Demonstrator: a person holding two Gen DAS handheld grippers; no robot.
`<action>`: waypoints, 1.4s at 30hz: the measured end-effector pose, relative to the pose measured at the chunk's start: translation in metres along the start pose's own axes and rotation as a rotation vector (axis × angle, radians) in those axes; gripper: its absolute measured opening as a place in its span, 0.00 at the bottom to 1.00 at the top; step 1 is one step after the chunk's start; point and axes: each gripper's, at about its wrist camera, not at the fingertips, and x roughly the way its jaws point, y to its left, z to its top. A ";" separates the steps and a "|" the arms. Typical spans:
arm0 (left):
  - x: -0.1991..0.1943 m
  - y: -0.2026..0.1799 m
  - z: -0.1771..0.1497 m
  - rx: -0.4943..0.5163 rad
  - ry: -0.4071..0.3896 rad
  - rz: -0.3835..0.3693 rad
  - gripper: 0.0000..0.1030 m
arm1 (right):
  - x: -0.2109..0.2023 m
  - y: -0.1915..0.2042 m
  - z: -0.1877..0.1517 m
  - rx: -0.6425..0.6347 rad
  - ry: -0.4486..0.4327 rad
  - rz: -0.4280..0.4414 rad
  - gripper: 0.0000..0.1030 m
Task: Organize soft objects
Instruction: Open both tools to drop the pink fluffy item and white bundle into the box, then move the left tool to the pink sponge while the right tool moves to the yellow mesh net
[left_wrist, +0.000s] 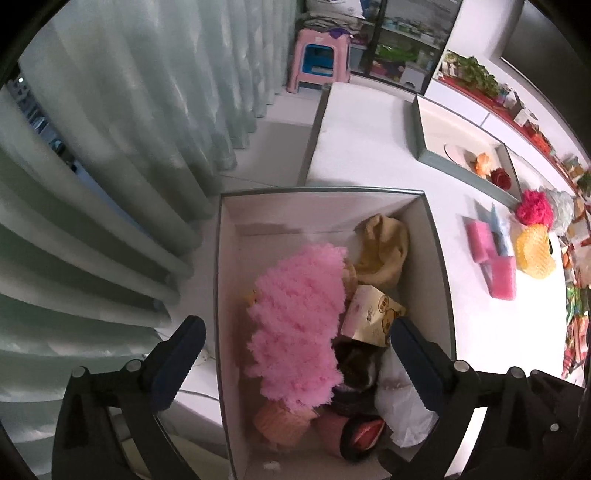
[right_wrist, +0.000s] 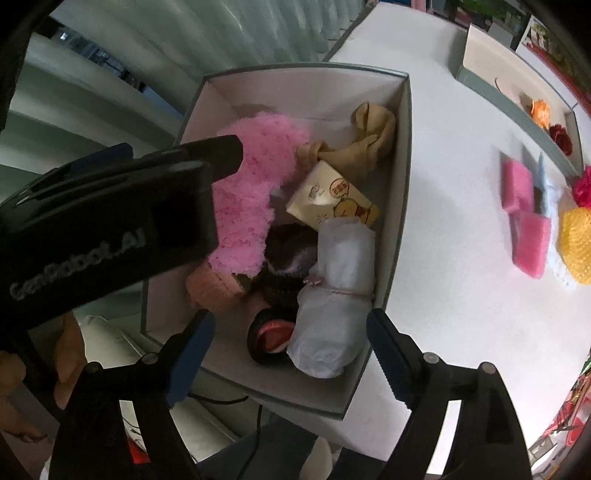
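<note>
L gripper (left_wrist: 295, 354) & R gripper (right_wrist: 290, 354) both hanging w/ jaws apart, gripping nothing, over 1 grey box (right_wrist: 404, 155) that's holding 1 pink fluffy item (left_wrist: 299, 317), 1 white bundle (right_wrist: 334, 295), 1 printed carton (right_wrist: 332, 201); "GenRobot.AI" showing on L gripper; 2 pink sponges (left_wrist: 491, 254) lying farther off on table (left_wrist: 369, 147)

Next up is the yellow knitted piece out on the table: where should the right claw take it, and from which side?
Take the yellow knitted piece at its near, rounded rim, from above and the box side. A white knit and a pink sponge crowd its left edge, so lift upward. The right claw is open.
</note>
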 end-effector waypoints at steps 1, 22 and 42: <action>0.000 -0.002 0.000 0.003 0.003 0.006 0.98 | -0.001 -0.002 -0.002 0.006 -0.004 0.005 0.86; -0.022 -0.013 -0.018 0.000 0.018 0.064 0.98 | -0.034 -0.010 -0.014 -0.032 -0.088 -0.050 1.00; -0.023 -0.081 -0.020 0.023 0.075 0.121 0.98 | -0.048 -0.079 -0.034 0.006 -0.076 0.043 1.00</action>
